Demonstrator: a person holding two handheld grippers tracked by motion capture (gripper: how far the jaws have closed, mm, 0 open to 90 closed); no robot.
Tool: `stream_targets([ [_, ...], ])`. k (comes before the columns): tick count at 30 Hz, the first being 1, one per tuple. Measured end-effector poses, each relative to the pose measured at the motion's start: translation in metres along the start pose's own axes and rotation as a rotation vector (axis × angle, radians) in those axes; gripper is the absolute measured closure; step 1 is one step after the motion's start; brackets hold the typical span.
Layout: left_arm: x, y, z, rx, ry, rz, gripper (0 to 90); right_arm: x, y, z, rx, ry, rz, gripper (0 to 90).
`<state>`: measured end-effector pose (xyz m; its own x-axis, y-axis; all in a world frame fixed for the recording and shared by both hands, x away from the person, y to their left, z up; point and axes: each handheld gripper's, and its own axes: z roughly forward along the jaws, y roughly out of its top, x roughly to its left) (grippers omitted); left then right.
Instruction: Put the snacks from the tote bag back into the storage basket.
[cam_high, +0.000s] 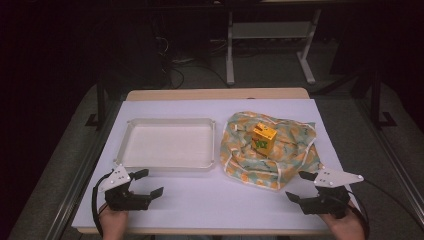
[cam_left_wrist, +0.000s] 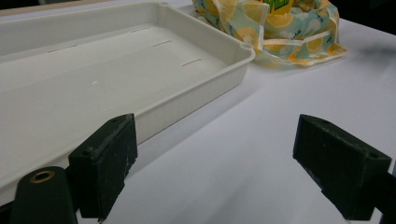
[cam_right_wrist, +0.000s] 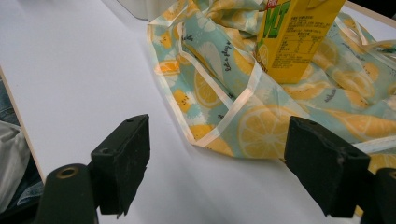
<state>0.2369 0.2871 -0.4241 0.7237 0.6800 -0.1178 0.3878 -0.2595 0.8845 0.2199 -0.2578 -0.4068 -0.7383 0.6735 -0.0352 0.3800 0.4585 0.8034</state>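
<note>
Standing on the crumpled cloth (cam_right_wrist: 261, 116), the carton (cam_right_wrist: 292, 37) is cut off above; both tools gape empty.

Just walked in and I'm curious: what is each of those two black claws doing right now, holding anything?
Left gripper: fingers open, holding nothing, near the white tray.
Right gripper: fingers open, holding nothing, near the lemon-print cloth.
</note>
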Motion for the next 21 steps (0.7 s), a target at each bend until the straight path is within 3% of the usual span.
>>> stream_targets([
  [15,-0.0011,-0.0005,-0.0026,-0.010,0.009,-0.002,13.4,-0.0035,0.0048,0.0060,0.016,0.060,0.009,19.0],
  [21,0.0001,-0.0016,-0.0037,-0.013,0.014,-0.013,13.4,-0.0063,0.0060,0.0072,0.019,0.054,0.010,19.0],
])
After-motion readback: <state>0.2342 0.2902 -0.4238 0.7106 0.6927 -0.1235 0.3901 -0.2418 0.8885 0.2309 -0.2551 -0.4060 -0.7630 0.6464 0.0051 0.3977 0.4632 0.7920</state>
